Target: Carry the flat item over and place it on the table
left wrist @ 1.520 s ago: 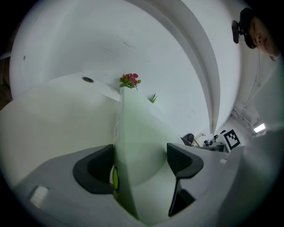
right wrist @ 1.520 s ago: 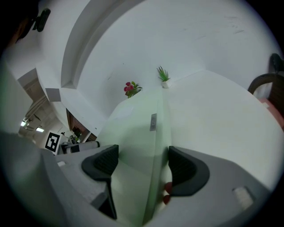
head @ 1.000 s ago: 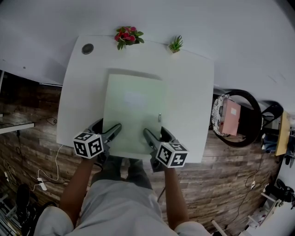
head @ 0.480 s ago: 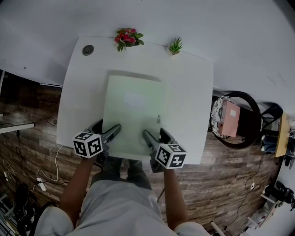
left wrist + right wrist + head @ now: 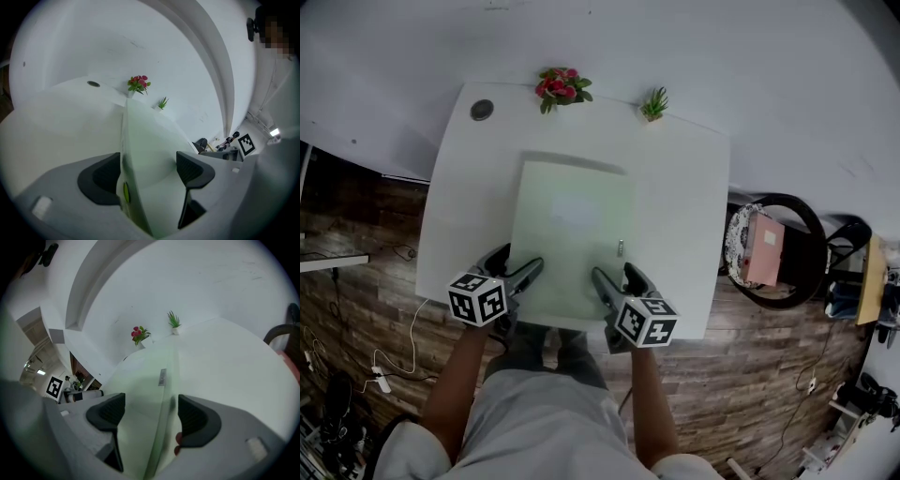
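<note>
Currently noted: pale green flat item (image 5: 572,234) lying lengthwise on white table (image 5: 680,216), near edge about level with the table's near edge, thin shadow along the far edge. Left gripper (image 5: 517,260) at the item's near left corner, jaws spread wide and straddling its edge; in left gripper view, edge close against one pad (image 5: 101,178), clear gap to the other. Not clamped. Right gripper (image 5: 614,274) at the near right corner, likewise spread, item's edge running between the jaws and nearer the right-hand one, no squeeze visible. Small grey tab (image 5: 620,247) on the item's right margin, just ahead of right gripper. Along the table's far edge: red flowers (image 5: 562,82), small green plant (image 5: 653,102), round dark grommet (image 5: 482,110) near far left corner. Black chair (image 5: 787,246) with pink box (image 5: 766,242) right of table, on wood-plank floor (image 5: 356,309).
</note>
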`<control>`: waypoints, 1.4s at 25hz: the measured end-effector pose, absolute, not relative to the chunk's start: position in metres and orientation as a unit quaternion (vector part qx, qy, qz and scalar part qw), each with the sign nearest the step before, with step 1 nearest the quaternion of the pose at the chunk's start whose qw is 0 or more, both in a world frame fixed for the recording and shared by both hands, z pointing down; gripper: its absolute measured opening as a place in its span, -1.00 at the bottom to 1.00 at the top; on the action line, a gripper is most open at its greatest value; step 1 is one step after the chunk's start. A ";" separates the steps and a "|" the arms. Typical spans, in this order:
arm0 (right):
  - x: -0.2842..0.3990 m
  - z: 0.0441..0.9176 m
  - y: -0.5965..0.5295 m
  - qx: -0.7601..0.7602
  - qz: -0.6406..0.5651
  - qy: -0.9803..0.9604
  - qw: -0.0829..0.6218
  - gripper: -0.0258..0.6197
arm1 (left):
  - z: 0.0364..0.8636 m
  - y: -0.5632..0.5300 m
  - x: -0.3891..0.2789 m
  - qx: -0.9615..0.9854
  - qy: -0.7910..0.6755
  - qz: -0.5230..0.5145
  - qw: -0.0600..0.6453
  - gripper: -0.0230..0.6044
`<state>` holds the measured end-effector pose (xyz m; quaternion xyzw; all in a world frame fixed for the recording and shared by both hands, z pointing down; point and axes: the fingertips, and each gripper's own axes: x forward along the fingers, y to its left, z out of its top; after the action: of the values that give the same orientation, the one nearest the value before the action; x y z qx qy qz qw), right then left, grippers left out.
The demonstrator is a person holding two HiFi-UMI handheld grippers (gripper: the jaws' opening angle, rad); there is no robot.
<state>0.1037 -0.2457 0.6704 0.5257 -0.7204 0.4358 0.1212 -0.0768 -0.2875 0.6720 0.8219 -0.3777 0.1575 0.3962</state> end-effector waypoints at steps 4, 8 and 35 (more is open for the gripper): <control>0.108 0.661 -0.247 0.535 0.423 -0.722 0.118 0.16 | 0.664 -0.289 -0.085 0.827 -0.381 0.154 0.384 0.27; 0.113 0.649 -0.246 0.547 0.406 -0.723 0.114 0.16 | 0.647 -0.295 -0.094 0.831 -0.394 0.134 0.370 0.26; 0.142 0.520 -0.239 0.621 0.246 -0.743 0.045 -0.91 | 0.503 -0.299 -0.106 0.874 -0.446 0.059 0.186 -0.88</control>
<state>0.1421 -0.2393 0.5196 0.6208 -0.7429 0.2462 0.0455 -0.1065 -0.2990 0.5026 0.8736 -0.4459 0.0595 0.1857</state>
